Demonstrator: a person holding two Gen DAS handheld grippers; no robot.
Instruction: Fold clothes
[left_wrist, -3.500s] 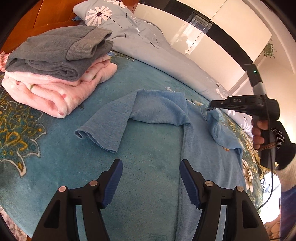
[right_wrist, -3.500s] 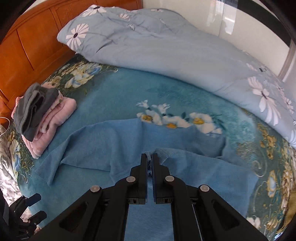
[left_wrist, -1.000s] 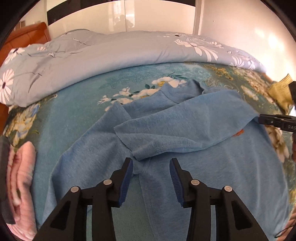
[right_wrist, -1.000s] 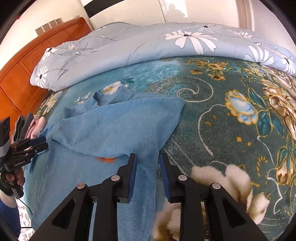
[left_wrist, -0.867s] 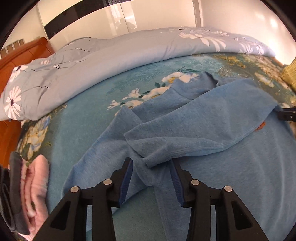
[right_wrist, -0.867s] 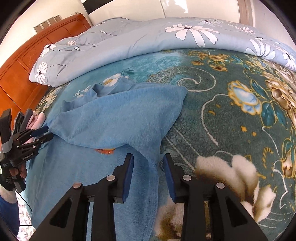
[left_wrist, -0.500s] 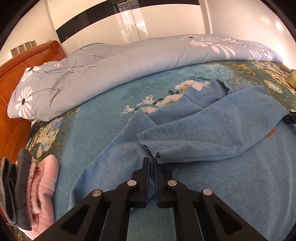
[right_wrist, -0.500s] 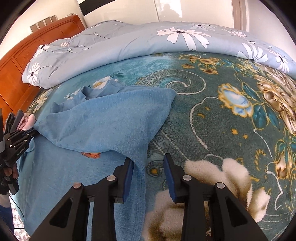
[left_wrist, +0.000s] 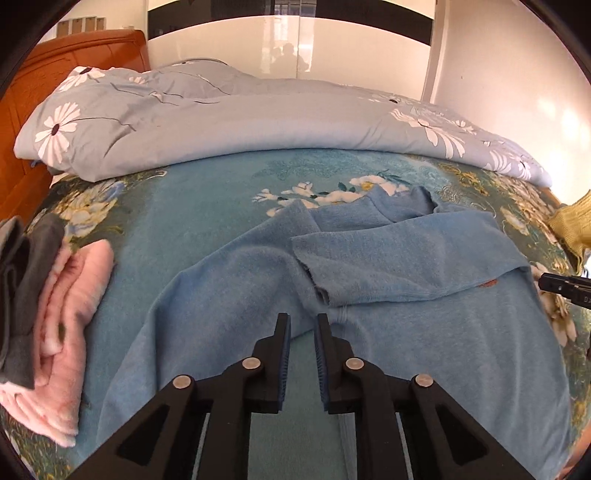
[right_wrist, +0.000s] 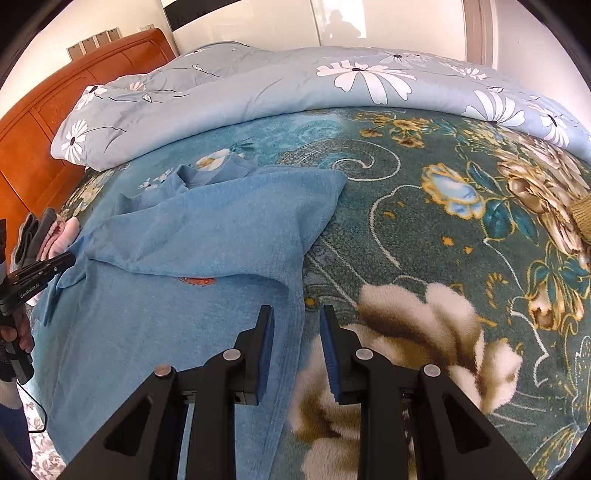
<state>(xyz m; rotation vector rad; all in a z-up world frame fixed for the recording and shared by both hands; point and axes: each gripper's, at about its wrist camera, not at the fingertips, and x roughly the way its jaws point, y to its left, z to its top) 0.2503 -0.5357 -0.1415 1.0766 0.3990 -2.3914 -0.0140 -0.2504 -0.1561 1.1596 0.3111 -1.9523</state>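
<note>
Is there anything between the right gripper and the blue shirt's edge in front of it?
Nothing visible. The right gripper is open just above the blue shirt, whose side edge lies between its fingers. Only the floral blanket lies under them.

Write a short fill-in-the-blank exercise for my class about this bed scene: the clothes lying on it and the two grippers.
1. The garment spread on the blanket is a ____ top.
2. In the folded pile, the grey garment lies on a ____ one.
3. One sleeve is folded ____ the top's body.
4. The right gripper has its jaws ____.

Missing words: blue; pink; across; open
</note>
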